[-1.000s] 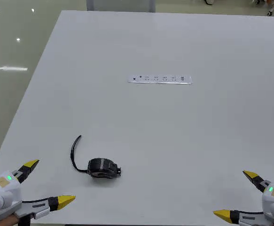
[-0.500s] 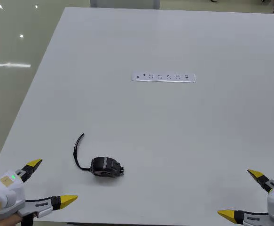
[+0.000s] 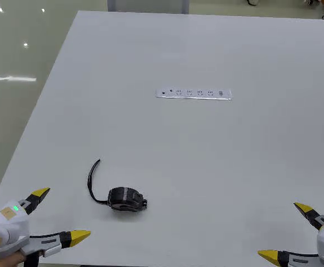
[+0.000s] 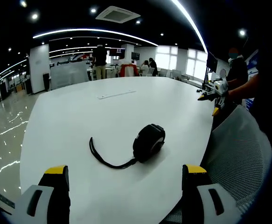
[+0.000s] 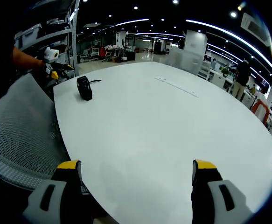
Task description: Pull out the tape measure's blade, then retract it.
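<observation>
Tape measure (image 3: pixel 126 198) lies beyond left gripper (image 3: pixel 59 214) and right gripper (image 3: pixel 285 231), fingers (image 3: pixel 38 194) spread, seemingly empty.

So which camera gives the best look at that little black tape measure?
The left gripper view: the tape measure sits close and central, its whole case clear. The head view shows it small from above; the right gripper view shows it tiny and far off.

My left gripper (image 4: pixel 125 170): jaws spread wide, nothing between them. Black tape measure (image 4: pixel 149 142) lies just ahead on white table (image 4: pixel 70 116), its strap (image 4: pixel 103 157) curling left. Power strip (image 4: pixel 117 94) far off. My right gripper (image 4: pixel 208 104) at the table's right edge.
</observation>
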